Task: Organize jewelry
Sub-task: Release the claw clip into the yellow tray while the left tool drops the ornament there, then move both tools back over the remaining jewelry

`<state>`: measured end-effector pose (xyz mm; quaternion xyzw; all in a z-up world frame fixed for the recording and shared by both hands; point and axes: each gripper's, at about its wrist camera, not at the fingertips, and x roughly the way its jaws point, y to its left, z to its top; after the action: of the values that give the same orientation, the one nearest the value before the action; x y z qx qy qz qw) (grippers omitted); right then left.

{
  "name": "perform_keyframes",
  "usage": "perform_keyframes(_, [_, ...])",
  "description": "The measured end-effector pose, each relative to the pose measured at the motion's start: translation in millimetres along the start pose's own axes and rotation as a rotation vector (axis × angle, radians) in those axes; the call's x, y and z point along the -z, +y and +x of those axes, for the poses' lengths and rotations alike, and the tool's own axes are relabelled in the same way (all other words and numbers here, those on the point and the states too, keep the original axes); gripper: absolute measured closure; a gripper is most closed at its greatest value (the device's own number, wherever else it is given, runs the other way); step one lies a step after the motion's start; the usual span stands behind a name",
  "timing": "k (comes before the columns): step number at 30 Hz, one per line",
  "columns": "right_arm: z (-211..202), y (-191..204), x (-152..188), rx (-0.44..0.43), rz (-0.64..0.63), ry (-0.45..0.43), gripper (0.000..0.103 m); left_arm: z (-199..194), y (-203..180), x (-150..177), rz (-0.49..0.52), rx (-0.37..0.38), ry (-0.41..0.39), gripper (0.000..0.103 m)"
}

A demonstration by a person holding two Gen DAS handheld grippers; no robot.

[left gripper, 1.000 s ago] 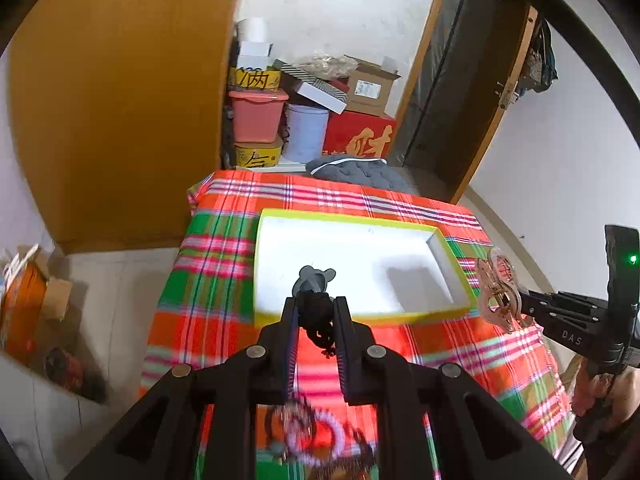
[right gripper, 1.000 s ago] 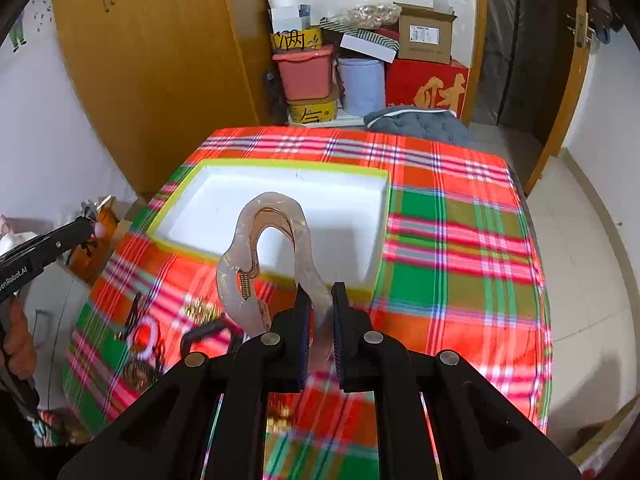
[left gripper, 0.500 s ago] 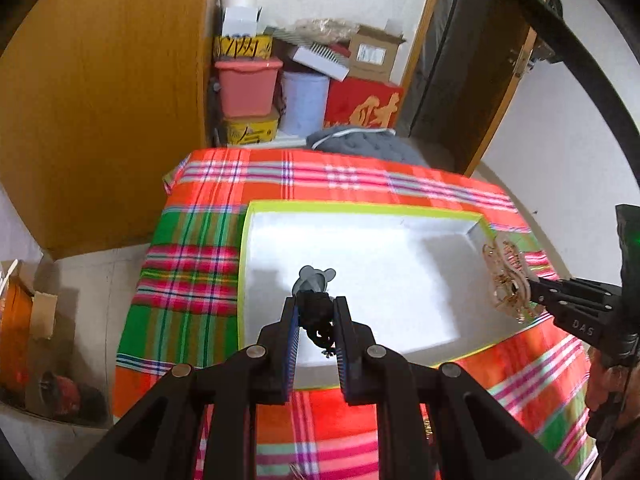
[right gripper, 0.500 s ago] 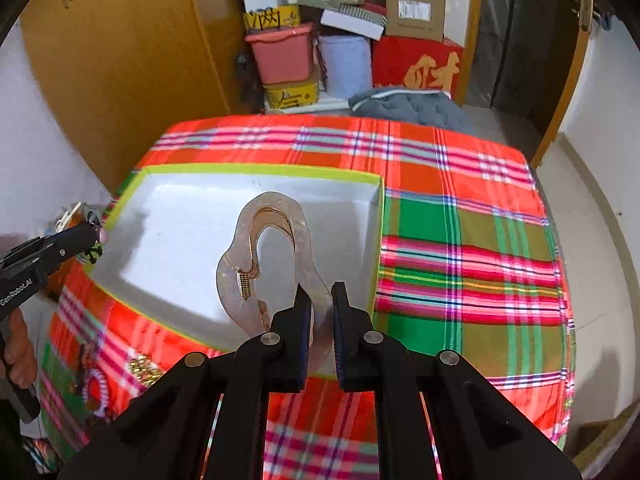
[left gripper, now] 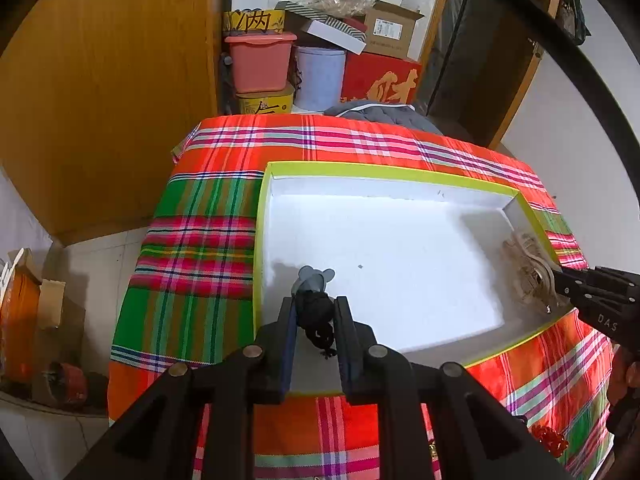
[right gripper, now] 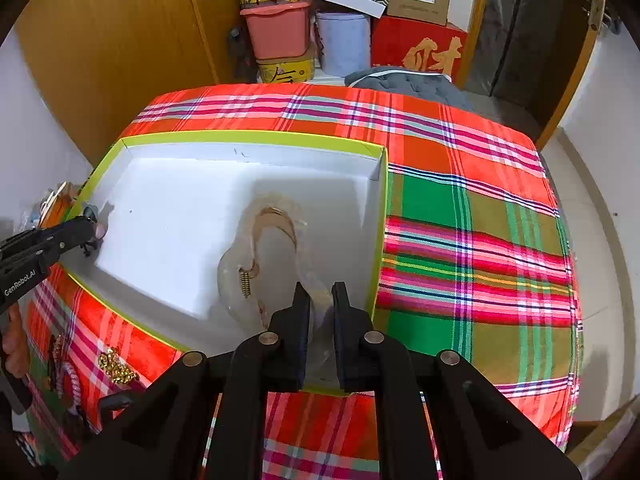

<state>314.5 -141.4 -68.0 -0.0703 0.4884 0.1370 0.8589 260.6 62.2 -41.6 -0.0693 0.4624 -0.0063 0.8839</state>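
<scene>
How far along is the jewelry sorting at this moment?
Nothing lies loose in the white box. The left gripper holds a dark hair tie over it; the right gripper holds a clear hair clip inside it. Gold beads and other pieces wait on the tablecloth.

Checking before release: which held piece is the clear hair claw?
The right gripper holds the clear hair claw; the left gripper holds a dark trinket.

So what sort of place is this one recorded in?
Most likely a room in a home, partly used for storage. A table under a plaid cloth stands by a wooden wardrobe, with stacked bins and cardboard boxes in the corner behind and a wooden door frame beside them.
</scene>
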Motion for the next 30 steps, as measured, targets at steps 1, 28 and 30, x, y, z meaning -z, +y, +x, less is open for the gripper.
perform_keyframes(1, [-3.1, 0.5, 0.2, 0.005, -0.003, -0.006, 0.076, -1.6, -0.9, 0.2, 0.004, 0.0, 0.0, 0.085])
perform_keyframes(28, [-110.9, 23.3, 94.8, -0.1, 0.023, -0.125, 0.066, -121.4, -5.0, 82.5, -0.048, 0.016, -0.101, 0.062])
perform_keyframes(30, [-117.4, 25.6, 103.5, -0.101, 0.023, -0.13, 0.066, -128.3, -7.1, 90.0, -0.044, 0.015, -0.105, 0.062])
